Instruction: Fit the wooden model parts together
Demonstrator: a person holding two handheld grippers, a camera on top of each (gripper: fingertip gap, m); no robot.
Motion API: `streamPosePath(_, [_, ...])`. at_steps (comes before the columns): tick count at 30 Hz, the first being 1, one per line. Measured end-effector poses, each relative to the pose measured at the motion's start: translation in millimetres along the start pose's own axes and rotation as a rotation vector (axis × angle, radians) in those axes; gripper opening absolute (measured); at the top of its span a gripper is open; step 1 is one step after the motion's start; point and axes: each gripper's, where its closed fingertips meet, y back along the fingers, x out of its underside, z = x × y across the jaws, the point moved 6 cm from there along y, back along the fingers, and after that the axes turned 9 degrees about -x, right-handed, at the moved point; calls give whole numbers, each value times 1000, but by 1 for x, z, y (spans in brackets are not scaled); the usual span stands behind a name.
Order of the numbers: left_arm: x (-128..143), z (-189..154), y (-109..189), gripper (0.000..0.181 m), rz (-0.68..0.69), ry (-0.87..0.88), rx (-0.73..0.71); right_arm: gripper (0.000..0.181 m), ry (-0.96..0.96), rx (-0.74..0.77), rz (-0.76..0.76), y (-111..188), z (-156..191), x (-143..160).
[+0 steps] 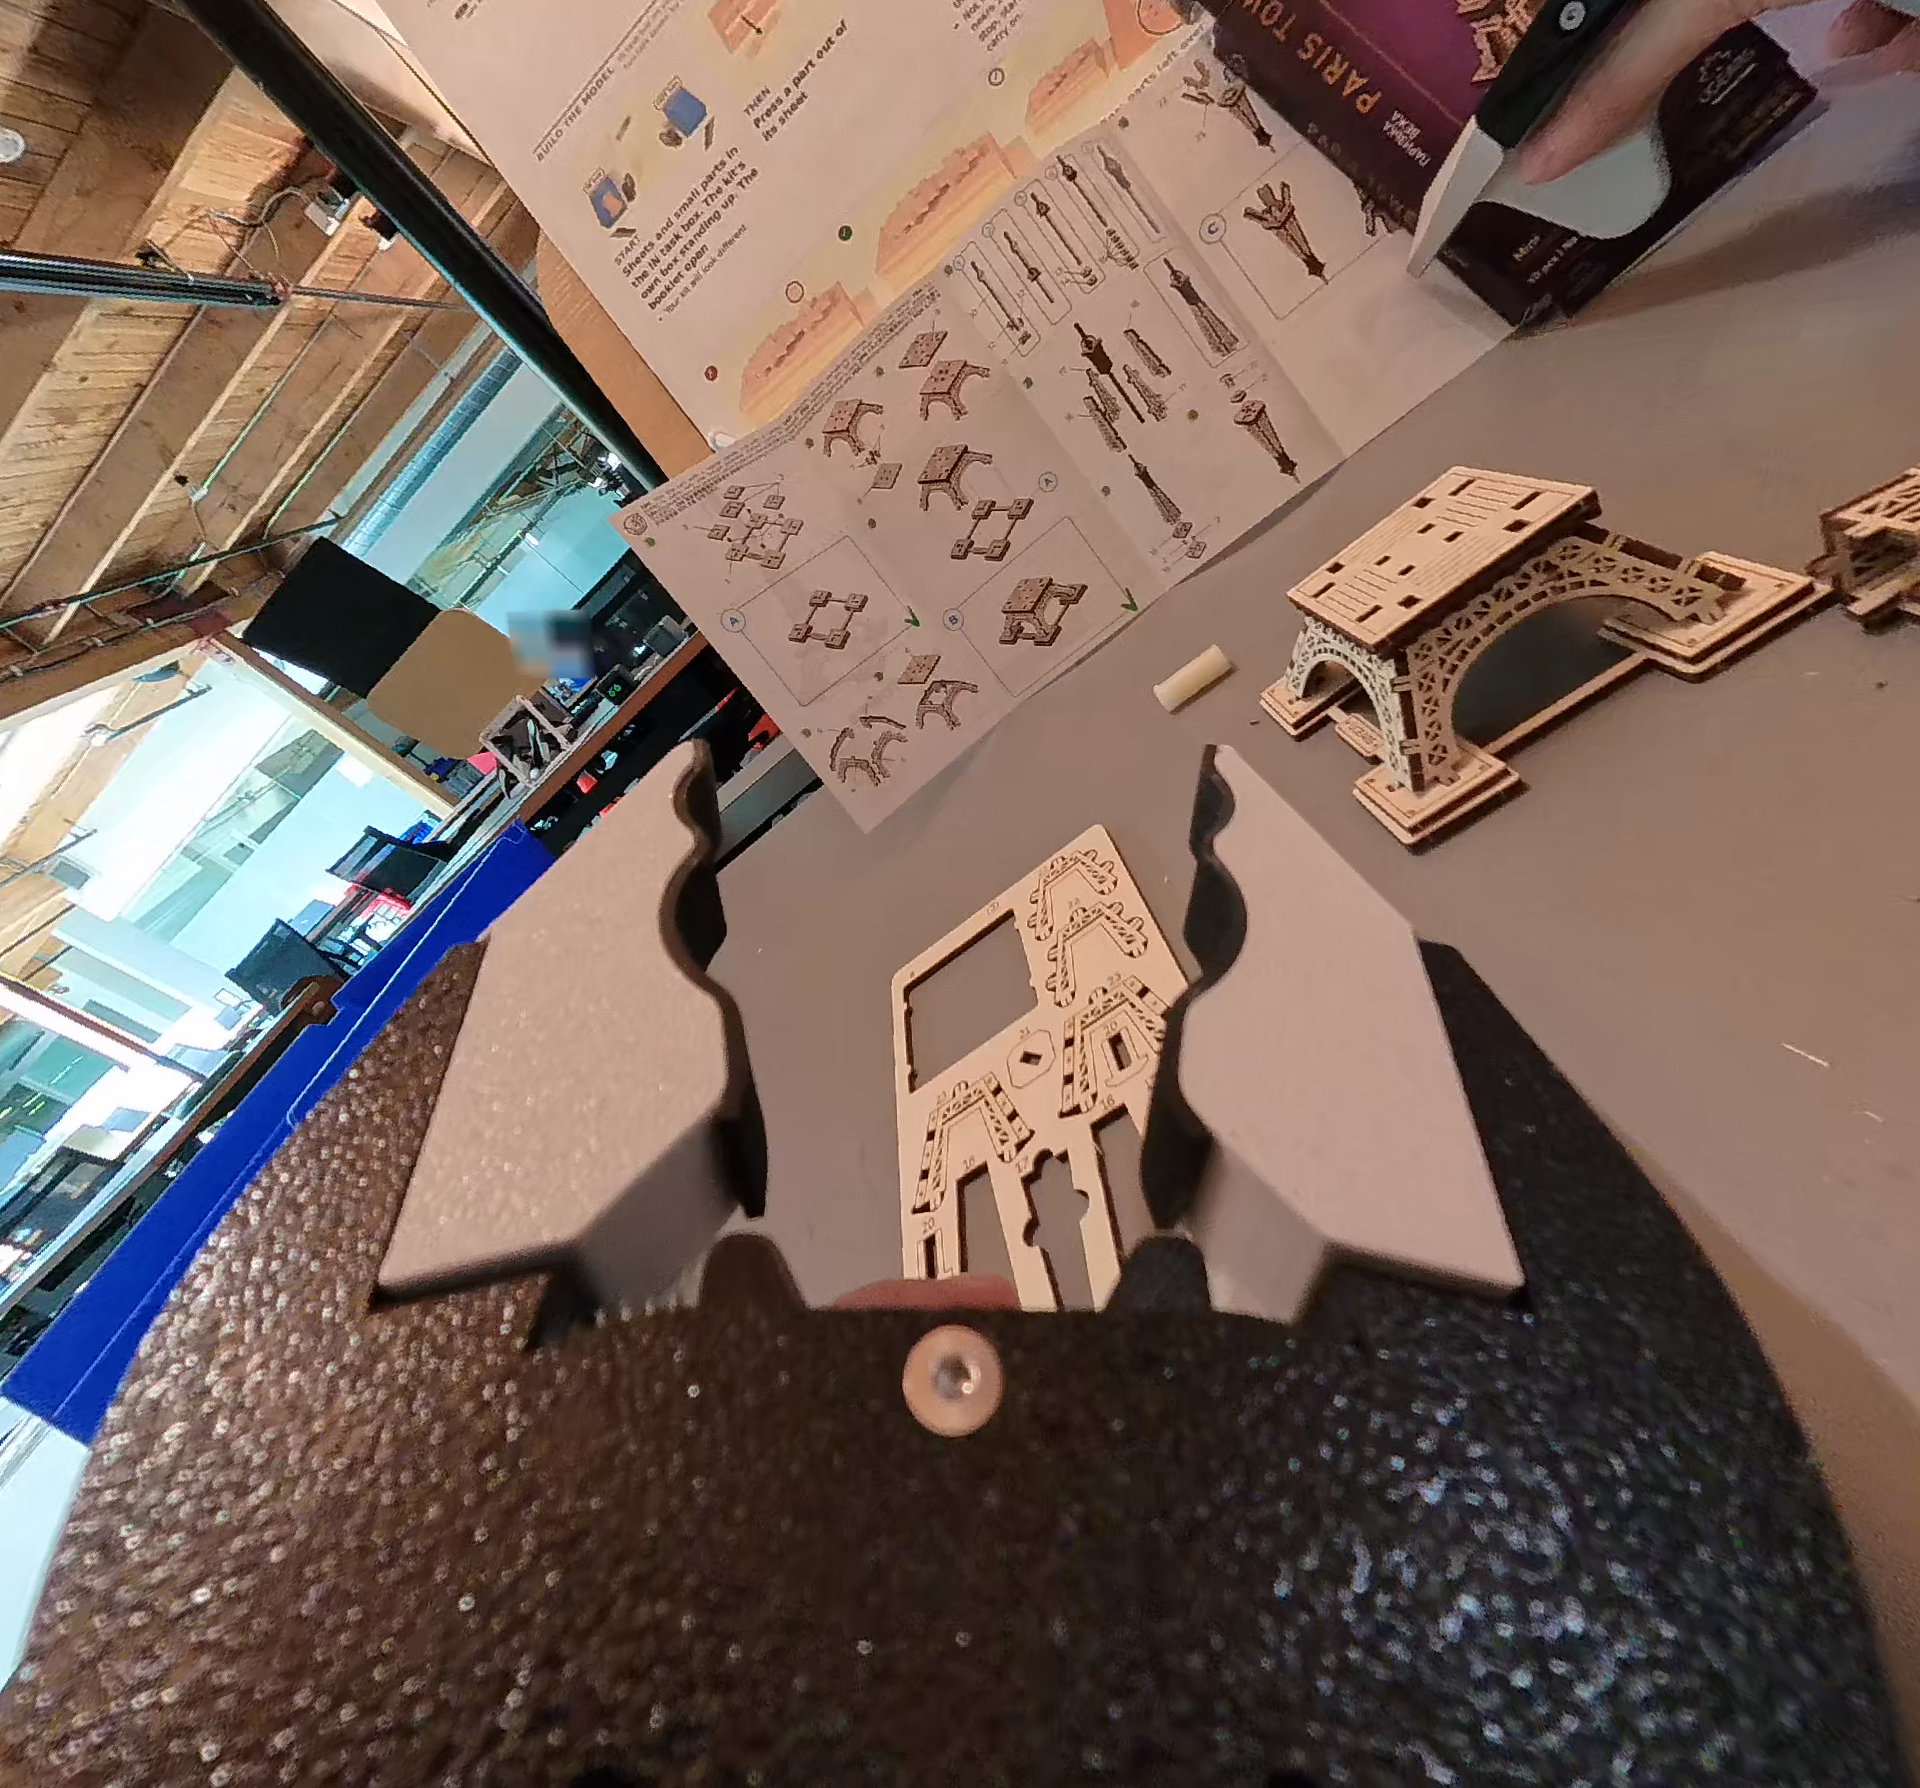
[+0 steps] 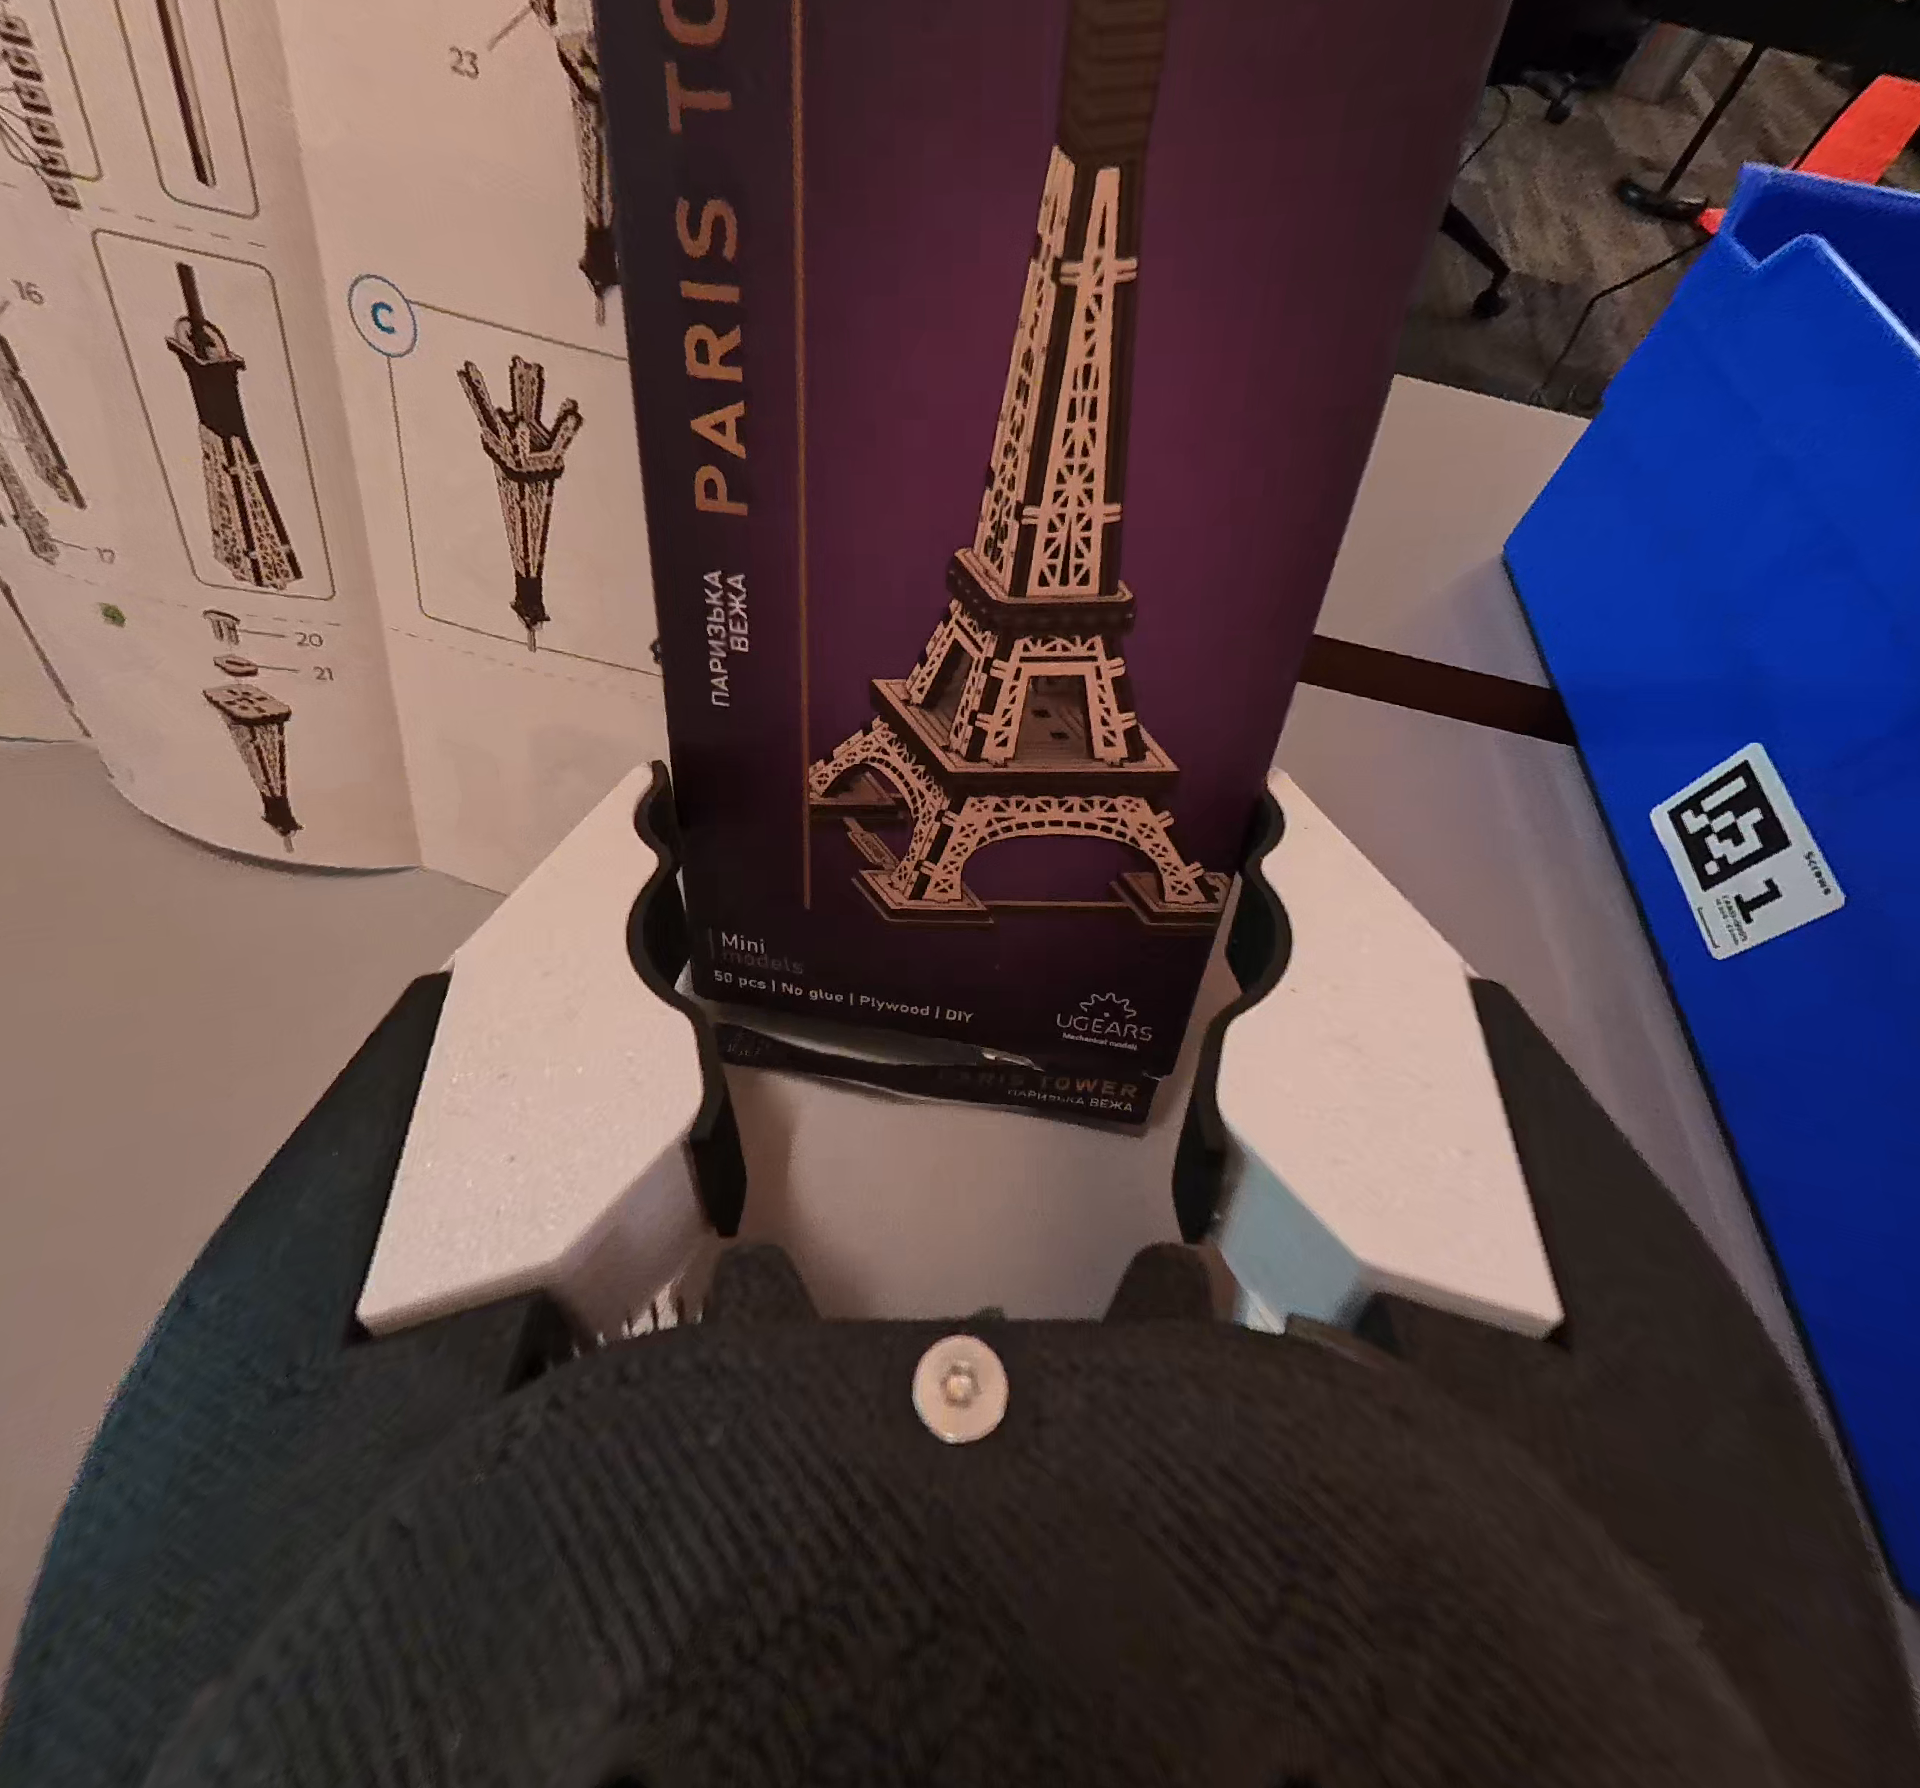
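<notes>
Right tool [image 2: 956, 917] pinching purple printed kit box [image 2: 1039, 388]; left tool [image 1: 961, 907] spread above plywood sheet [image 1: 1023, 1063]

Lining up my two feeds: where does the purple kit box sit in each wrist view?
Left wrist view: purple kit box stands far off at the upper right, the right gripper at it.
Right wrist view: box fills the centre, upright between the right gripper fingers.
Shared landmark: the instruction sheet beside the box.
</notes>
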Motion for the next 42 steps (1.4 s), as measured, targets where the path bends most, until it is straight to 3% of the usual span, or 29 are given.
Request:
streamPosePath(11, [1, 1, -2, 90, -3, 2, 0, 105, -47, -58, -3, 4, -10, 2])
streamPosePath(16, [1, 2, -2, 90, -2, 7, -2, 105, -121, -99, 67, 36, -31, 16])
streamPosePath(22, [2, 1, -3, 90, -1, 0, 3, 49, -152, -166, 182, 79, -51, 39])
streamPosePath(23, [2, 0, -4, 90, 0, -2, 3, 39, -134, -164, 166, 85, -53, 39])
streamPosePath(25, [2, 0, -4, 90, -2, -6, 3, 2, -159, -166, 56, 91, -54, 32])
streamPosePath(26, [2, 0, -4, 90, -2, -9, 3, 13, -135, -158, 76, 88, -54, 36])
streamPosePath(28, [2, -1, -4, 90, -2, -13, 3, 68, -39, -54, 270, 83, -60, 55])
streamPosePath(35, [3, 0, -4, 90, -4, -13, -2, 94, 32, -3, 162, 121, -50, 30])
streamPosePath(40, [2, -2, -4, 89, -10, -34, -1, 100, 239, -122, -294, 155, 7, 8])
streamPosePath(42, [2, -3, -4, 89, -11, -43, -1, 102, 281, -194, -351, 162, 24, 15])
